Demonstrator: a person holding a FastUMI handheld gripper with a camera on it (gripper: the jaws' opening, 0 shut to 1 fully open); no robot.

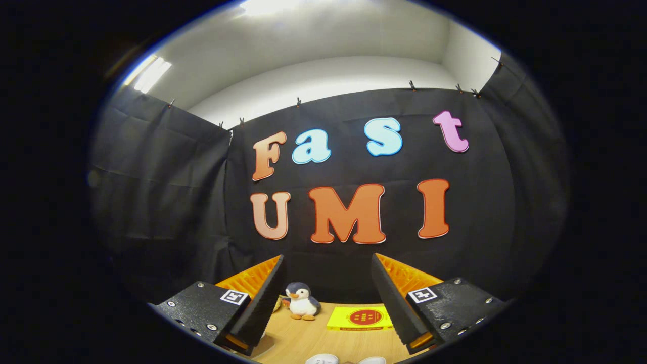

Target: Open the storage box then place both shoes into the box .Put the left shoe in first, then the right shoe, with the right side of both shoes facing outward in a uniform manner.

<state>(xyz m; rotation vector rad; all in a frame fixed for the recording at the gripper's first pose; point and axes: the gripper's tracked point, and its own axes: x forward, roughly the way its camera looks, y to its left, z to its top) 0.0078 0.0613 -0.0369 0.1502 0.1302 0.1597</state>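
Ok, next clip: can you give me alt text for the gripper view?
The gripper is held open over a wooden table, its two fingers wide apart with nothing between them. Beyond the fingers stand a toy penguin and a flat yellow box before a black cloth wall. Two white shapes peek in just ahead of the fingers, too cut off to identify.

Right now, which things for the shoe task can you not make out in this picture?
- Shoes: gripper view, two white shapes at the near table edge, cut off; left or right cannot be told.
- Small thing behind the penguin toy: hidden by the left finger.
- Yellow flat item: partly behind the right finger; box or not, unclear.
- Gripper: open, holding nothing.
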